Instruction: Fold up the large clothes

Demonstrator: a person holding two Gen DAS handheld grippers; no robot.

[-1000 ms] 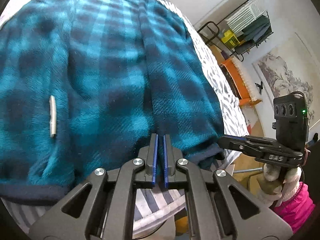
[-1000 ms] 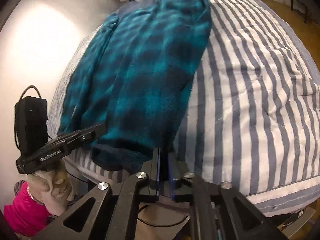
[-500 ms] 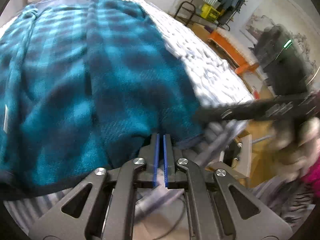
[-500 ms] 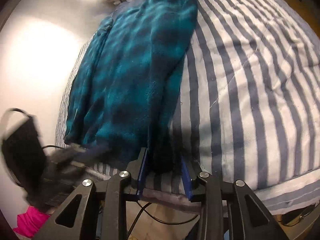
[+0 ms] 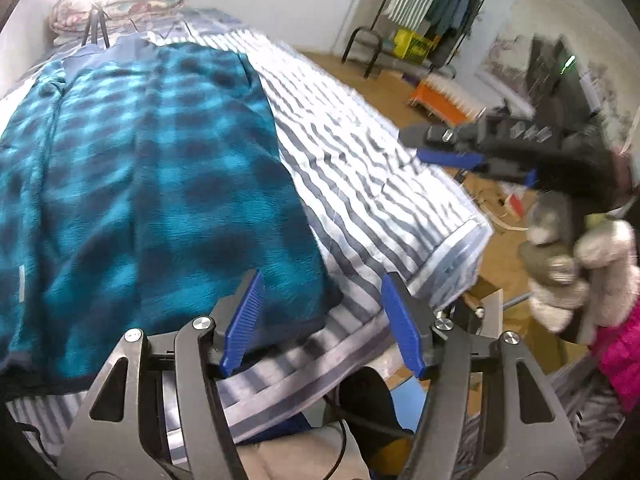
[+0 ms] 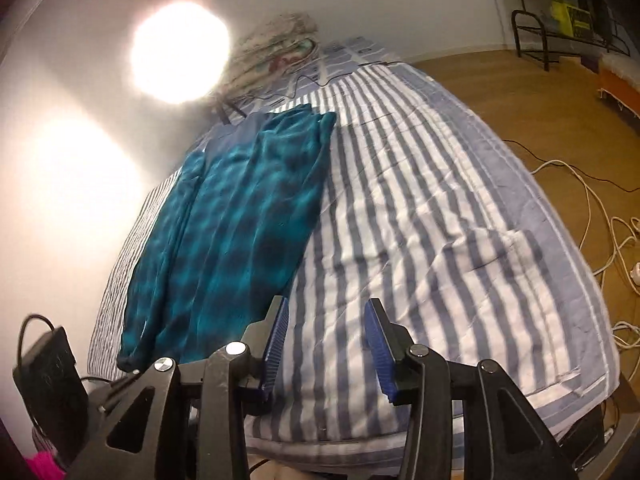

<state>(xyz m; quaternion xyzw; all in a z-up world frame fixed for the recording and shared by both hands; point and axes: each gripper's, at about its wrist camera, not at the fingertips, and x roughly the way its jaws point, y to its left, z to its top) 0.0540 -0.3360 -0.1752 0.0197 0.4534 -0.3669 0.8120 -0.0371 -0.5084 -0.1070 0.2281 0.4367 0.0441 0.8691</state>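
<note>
A teal plaid fleece garment (image 5: 152, 168) lies folded lengthwise along the left side of a striped bed cover (image 5: 360, 168). My left gripper (image 5: 322, 320) hovers above the garment's near right corner. Its jaws are opening and the blue pads (image 5: 244, 320) touch nothing. In the right wrist view the garment (image 6: 240, 232) stretches away on the left. My right gripper (image 6: 328, 348) hangs over the striped cover (image 6: 440, 240) just right of the garment's edge, its jaws opening with nothing held. A gloved hand (image 5: 580, 280) carries the blurred right gripper (image 5: 452, 152) at the right.
Crumpled bedding (image 6: 276, 44) and a tripod (image 5: 94, 30) sit at the bed's head. A clothes rack (image 5: 420, 20) and an orange box (image 5: 440, 96) stand on the wooden floor (image 6: 540, 112). White cables (image 6: 600, 216) trail beside the bed. A bright lamp (image 6: 180, 52) glares.
Both grippers have let go of the garment's near hem, opened their jaws and pulled back and up. The right gripper has swung to the right over the striped cover.
</note>
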